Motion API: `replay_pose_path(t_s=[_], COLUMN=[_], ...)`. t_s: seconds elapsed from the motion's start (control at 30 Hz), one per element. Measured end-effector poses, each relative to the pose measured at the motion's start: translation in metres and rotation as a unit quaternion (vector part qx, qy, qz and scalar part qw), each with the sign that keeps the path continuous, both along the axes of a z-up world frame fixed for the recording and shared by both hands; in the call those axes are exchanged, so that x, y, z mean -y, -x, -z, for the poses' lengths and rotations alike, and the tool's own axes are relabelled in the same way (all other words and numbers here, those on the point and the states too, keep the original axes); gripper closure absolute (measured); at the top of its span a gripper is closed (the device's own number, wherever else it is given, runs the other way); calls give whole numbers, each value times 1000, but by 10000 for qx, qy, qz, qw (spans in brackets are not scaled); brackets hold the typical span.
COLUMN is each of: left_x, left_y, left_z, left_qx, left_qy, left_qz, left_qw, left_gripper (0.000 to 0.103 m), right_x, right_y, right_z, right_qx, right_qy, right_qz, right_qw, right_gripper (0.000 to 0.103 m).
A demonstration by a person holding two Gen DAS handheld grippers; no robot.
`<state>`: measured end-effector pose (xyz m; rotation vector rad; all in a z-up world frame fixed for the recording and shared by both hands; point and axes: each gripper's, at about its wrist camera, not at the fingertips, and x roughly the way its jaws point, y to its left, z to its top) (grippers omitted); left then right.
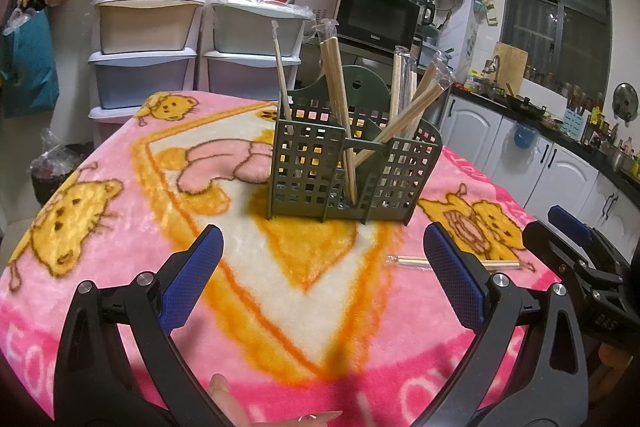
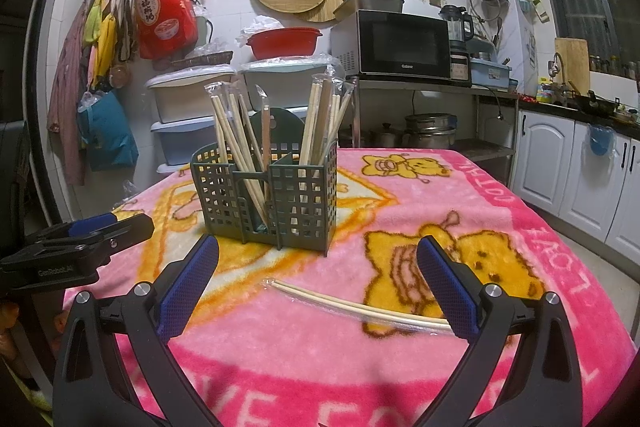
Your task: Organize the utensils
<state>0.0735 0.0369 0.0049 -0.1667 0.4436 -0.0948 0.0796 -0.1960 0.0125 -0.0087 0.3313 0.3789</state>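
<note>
Microwave (image 2: 400, 43) reads Galanz; left gripper (image 2: 92, 227) GenRobot.AI

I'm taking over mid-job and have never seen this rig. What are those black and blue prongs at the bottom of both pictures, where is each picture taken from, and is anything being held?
No robot here: a person holds a two-finger clamp in each hand. Each picture comes from a camera on one clamp, looking forward along its blue-padded fingers. One shows the left gripper, the other the right gripper. Both are open and hold nothing.

On the pink cartoon blanket stands a green perforated utensil holder, with wrapped chopsticks standing in its compartments. One wrapped pair of chopsticks lies loose on the blanket, in front of the right gripper and closest to it. It looks like the last piece to put away.
</note>
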Motion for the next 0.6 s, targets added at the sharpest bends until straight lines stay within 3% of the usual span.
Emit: replay_pose_path(t_s=[0.23,0.43,0.5,0.6], left_x=[-3,-30,-50,-102], left_y=[-4,-7,-18,-57], left_z=[2,-12,-16,-11], left_qx=[-142,-326,-595,-1182], left_qy=[-81,-91,-300,-473], left_qz=[-245,-506,-753,-1221], left_qw=[9996,9981,9949,9843], left_gripper=[11,11,11,11], right_x=[7,32,52,82], right_y=[-4,-23,-45,-101], right_z=[-2,-11,-19,-16], right_qx=[-94,-465,-663,-1326], right_qy=[-19,-72,62,567], right_qz=[128,531,916,1324], right_qw=[9999,9975,9936,9807], right_gripper=[7,7,7,7])
